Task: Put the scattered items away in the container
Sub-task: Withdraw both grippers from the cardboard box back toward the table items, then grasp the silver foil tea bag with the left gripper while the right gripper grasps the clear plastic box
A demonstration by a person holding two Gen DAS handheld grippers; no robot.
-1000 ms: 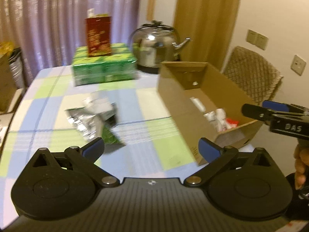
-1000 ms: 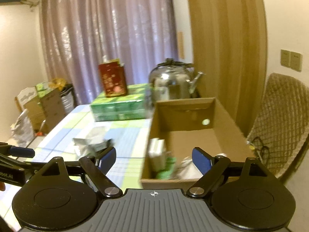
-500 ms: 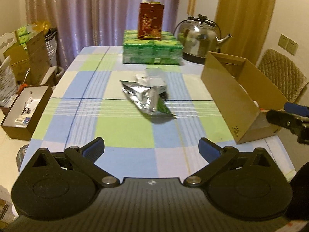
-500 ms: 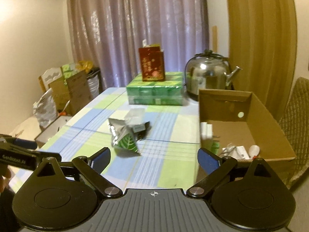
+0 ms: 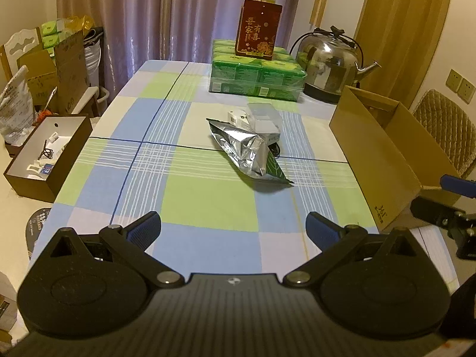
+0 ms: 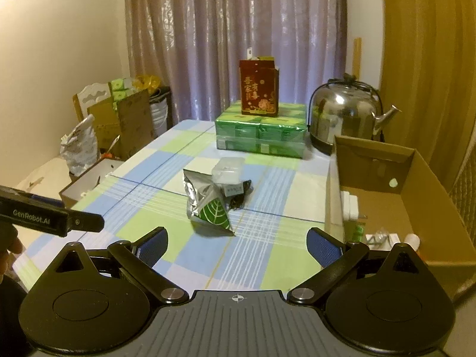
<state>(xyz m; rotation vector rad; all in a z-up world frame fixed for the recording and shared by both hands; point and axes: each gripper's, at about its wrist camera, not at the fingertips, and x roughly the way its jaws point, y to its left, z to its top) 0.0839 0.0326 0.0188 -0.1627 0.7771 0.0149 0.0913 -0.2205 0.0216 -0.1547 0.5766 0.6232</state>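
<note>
A crumpled silver foil pouch (image 5: 248, 151) (image 6: 205, 205) with a green leaf print lies mid-table. Behind it sit a clear plastic box (image 5: 263, 117) (image 6: 227, 171), a small white carton (image 5: 236, 117) and a black cord (image 6: 239, 199). The open cardboard box (image 5: 383, 151) (image 6: 333, 196) stands at the table's right edge, with several small items inside. My left gripper (image 5: 233, 230) hangs open and empty above the near table edge. My right gripper (image 6: 238, 242) is open and empty too, near the box's front left corner. Each gripper shows at the other view's edge.
A checked cloth covers the table (image 5: 208, 205). At the far end stand green tissue packs (image 5: 257, 74), a red carton (image 5: 258, 31) on top and a steel kettle (image 5: 328, 61). On the floor at left sits a brown box (image 5: 44, 154) amid clutter. A woven chair (image 5: 446, 128) stands right.
Both grippers have drawn back and risen from the cardboard box, so the whole table now shows. Both stay open and empty. The pouch and small items have not moved.
</note>
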